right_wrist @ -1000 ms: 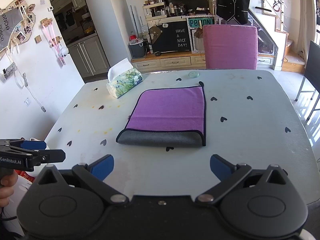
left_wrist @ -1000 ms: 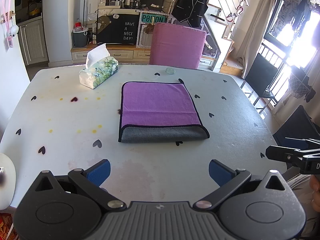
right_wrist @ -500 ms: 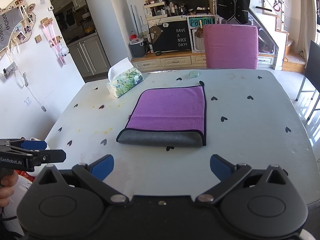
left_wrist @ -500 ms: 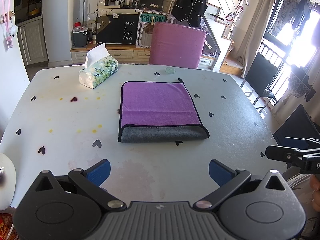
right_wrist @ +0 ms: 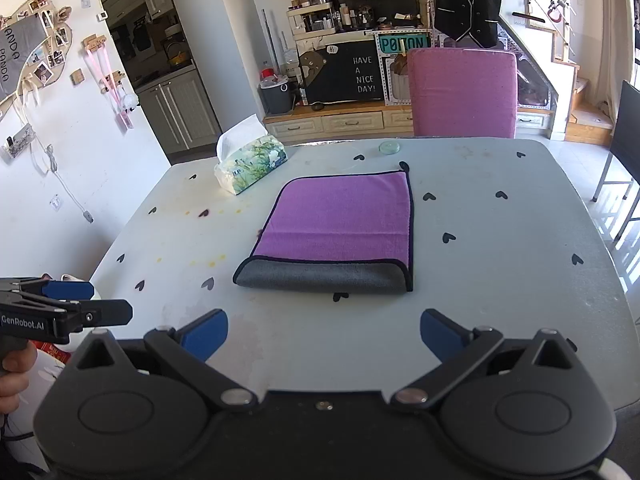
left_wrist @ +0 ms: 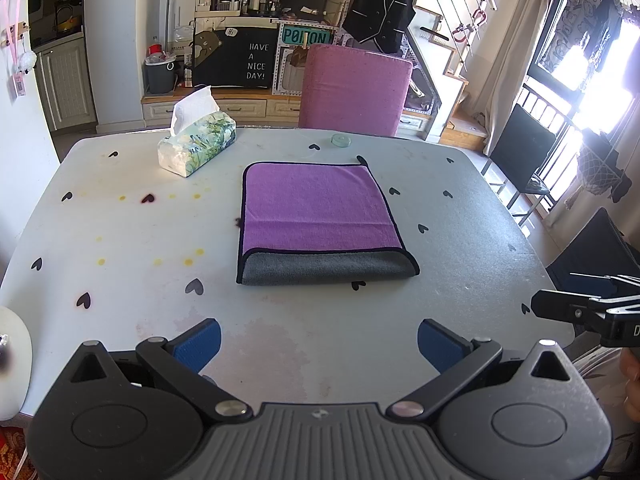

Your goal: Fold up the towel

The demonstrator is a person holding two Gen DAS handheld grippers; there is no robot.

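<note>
One table (left_wrist: 120, 240) carries everything; mid-table lies the towel (left_wrist: 316, 204), folded once, purple over a grey strip at its near edge, flat and square. It looks soft, light and limp, so it should drape from any pinch; the near corners seem the best holds. Far left sits a tissue box (left_wrist: 198, 146). Left gripper (left_wrist: 318, 344) and right gripper (right_wrist: 324, 334) hover near the table's front edge, jaws wide apart, empty.

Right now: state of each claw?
Left claw: open, holding nothing, short of the towel.
Right claw: open, holding nothing.
</note>
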